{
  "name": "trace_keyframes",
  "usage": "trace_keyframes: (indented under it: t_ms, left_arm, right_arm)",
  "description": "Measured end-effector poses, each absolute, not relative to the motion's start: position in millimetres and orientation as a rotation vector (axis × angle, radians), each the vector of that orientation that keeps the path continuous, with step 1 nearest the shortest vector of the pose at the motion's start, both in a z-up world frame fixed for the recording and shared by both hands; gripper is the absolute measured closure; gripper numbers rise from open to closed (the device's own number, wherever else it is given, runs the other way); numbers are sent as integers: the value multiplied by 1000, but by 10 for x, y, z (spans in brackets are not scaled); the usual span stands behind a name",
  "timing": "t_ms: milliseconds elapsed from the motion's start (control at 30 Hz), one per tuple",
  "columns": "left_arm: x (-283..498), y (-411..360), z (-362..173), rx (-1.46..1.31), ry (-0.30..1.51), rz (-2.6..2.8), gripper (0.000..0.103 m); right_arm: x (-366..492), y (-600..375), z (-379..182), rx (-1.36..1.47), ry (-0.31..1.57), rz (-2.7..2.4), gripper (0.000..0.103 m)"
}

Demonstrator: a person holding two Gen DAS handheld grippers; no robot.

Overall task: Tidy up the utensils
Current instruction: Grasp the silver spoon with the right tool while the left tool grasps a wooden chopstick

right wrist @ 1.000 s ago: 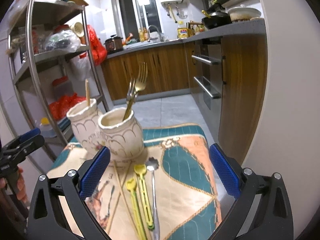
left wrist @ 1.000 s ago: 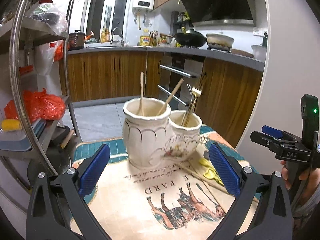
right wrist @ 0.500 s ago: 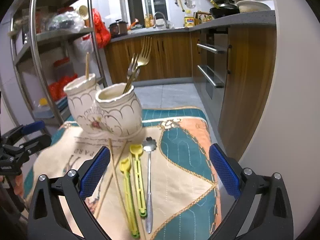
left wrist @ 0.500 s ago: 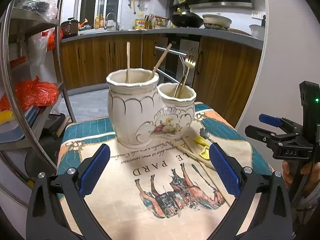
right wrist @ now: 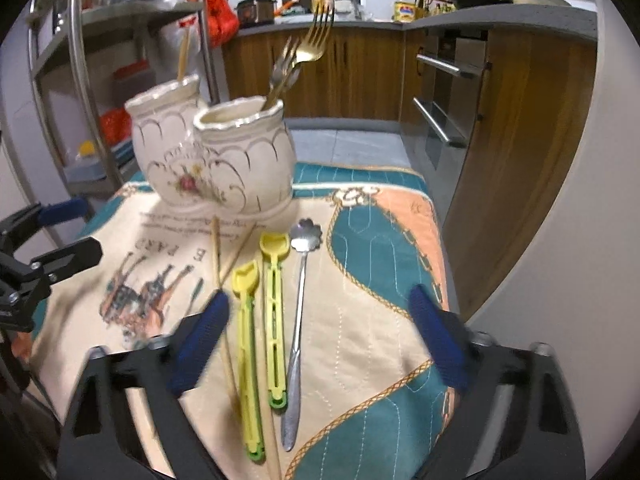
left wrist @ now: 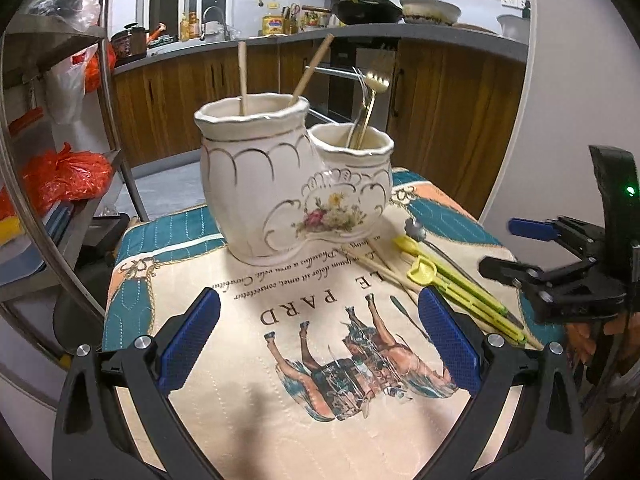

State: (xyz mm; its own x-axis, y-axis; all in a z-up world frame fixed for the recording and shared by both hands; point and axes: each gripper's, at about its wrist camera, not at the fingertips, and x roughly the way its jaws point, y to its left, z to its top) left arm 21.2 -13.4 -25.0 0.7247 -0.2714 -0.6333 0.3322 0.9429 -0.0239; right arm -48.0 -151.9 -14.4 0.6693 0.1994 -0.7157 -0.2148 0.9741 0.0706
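My right claw, jaws closing with nothing yet between them, hangs above the yellow scoops and silver spoon lying just in front of the twin ceramic holder. My left claw waits spread and empty, facing the holder, whose forks stand sorted.

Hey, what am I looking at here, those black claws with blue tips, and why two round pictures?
No robot: a person holds a hand-held gripper in each hand, each carrying a fisheye camera looking along its jaws. One picture is from the left gripper, open and empty. The other is from the right gripper, whose jaws are closing, with nothing gripped. On the printed cloth stands a double ceramic holder with chopsticks and forks in it. Beside it lie two yellow scoops, a metal spoon and more chopsticks.
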Motion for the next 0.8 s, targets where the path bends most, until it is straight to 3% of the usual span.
trace_keyframes:
  t_ms: [33,200,367,500,667,733,800]
  left_arm:
    - [209,-151,-266,97,688,-338,6]
    - [198,-216,-307,103,696,-352,6]
    - [196,-257,-335,110,709,-359,5]
    - [200,-298,-348,114,715,-361,6]
    - [219,-359,-382,120,731,-367,6]
    - [250,-415,-420,126,753,-364,6]
    - [273,-469,-455,130,773,-362,6]
  right_arm:
    - [-446,-1519,-176,-17,824,229,43]
    - [-275,-1486,-254,5,871,245,65]
    - [-114,-1399,-324,1,909,270,71]
    - [28,-1344,-383,-10,943,279,82]
    - [96,-1314,-398,-37,949,290,85]
    - [109,-1333,-401,-39,948,294,98]
    - [94,-1365,-400,-36,946,296,99]
